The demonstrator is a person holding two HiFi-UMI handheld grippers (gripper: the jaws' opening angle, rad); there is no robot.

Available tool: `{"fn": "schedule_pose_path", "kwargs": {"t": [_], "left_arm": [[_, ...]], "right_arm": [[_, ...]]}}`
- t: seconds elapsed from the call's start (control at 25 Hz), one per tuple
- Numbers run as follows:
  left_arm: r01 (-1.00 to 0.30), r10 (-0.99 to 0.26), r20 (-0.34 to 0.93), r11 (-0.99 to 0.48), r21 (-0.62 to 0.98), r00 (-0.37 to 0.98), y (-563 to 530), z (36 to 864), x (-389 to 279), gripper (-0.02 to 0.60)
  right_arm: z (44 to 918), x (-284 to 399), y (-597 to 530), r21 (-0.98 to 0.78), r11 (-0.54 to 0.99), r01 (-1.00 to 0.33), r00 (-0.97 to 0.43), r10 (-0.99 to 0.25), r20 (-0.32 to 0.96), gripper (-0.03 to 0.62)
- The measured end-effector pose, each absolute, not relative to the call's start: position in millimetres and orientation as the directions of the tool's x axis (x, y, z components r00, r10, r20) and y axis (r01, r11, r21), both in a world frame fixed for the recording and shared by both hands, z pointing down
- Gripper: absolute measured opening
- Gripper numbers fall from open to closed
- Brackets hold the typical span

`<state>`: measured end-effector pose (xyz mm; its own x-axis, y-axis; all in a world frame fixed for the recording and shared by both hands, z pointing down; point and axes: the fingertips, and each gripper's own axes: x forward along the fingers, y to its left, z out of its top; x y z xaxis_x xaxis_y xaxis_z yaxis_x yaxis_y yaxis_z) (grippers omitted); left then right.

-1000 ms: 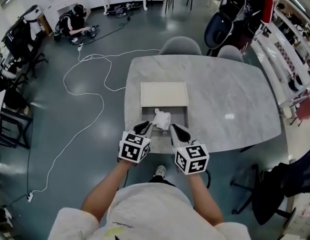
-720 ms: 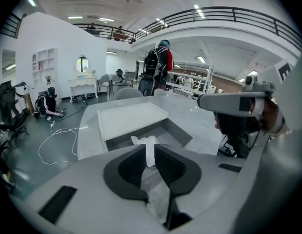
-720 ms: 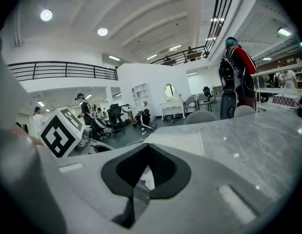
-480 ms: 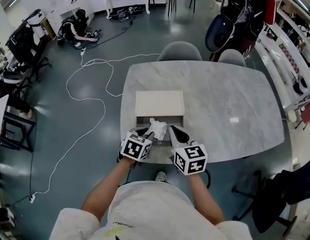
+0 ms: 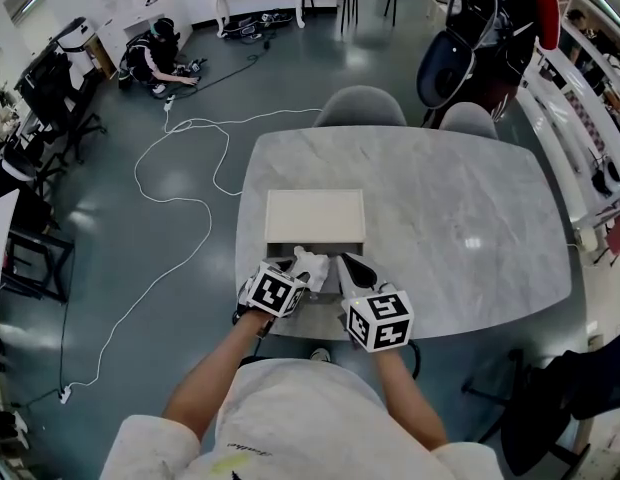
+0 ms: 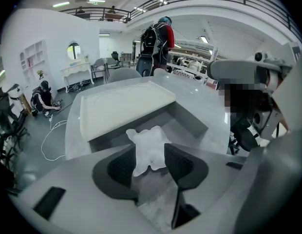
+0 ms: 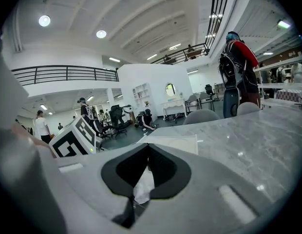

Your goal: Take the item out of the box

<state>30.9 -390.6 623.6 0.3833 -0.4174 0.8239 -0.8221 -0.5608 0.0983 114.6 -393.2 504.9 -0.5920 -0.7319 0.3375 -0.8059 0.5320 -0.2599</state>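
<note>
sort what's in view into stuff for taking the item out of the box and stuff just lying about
Job: white crumpled item; open grey box; cream lid; left gripper, jaws opening with the item between them; right gripper.
Not part of it: marble table; two grey chairs; person sitting on the floor.

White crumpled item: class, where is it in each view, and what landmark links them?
Head view: white crumpled item, just below centre.
Left gripper view: item centre, between the opening jaws of the left gripper.
Right gripper view: white sliver low centre, behind jaws; probably it.
Shared landmark: cream lid.
</note>
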Motion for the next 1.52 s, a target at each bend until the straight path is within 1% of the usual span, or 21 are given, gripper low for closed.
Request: {"fn": "schedule_pose_path", "kwargs": {"t": [0.2, 0.52, 0.8, 0.84, 0.92, 1.0, 1.2, 1.52], "left_arm": [[-0.812, -0.356, 0.869, -0.577, 0.084, 0.343, -395.1, 644.7, 32.6, 0.160], [-0.819, -0.323, 0.890, -0.567, 0.090, 0.322, -404.0, 657.3, 35.6, 0.158], [-0.809, -0.304, 0.906, -0.584, 0.067, 0.295, -405.6, 661.4, 35.3, 0.155], [-0.804, -0.310, 0.904, -0.592, 0.058, 0.294, -406.5, 661.1, 36.8, 0.144], [-0.798, -0.325, 0.901, -0.602, 0.036, 0.286, -409.2, 659.0, 38.5, 0.091], [-0.793, -0.335, 0.900, -0.609, 0.020, 0.279, -411.9, 655.2, 38.8, 0.052], [-0.779, -0.331, 0.898, -0.627, 0.019, 0.288, -409.0, 654.2, 38.5, 0.029], [-0.782, -0.395, 0.865, -0.623, -0.006, 0.309, -406.9, 639.6, 36.8, 0.018]], "right_arm": [[506.1, 121.0, -397.9, -0.250, 0.534, -0.808, -0.590, -0.731, 0.343, 0.005], [510.9, 136.9, -403.2, -0.250, 0.519, -0.818, -0.576, -0.742, 0.343, 0.005], [512.2, 136.1, -408.3, -0.247, 0.519, -0.818, -0.575, -0.743, 0.343, 0.005], [511.9, 135.9, -408.7, -0.246, 0.521, -0.818, -0.575, -0.743, 0.342, 0.005], [510.9, 136.0, -409.3, -0.243, 0.522, -0.817, -0.576, -0.743, 0.341, 0.005], [510.9, 136.0, -410.2, -0.244, 0.522, -0.817, -0.576, -0.743, 0.341, 0.005], [513.3, 131.1, -409.0, -0.253, 0.520, -0.816, -0.578, -0.740, 0.345, 0.005], [519.9, 132.7, -400.2, -0.255, 0.505, -0.825, -0.565, -0.741, 0.363, 0.005]]}}
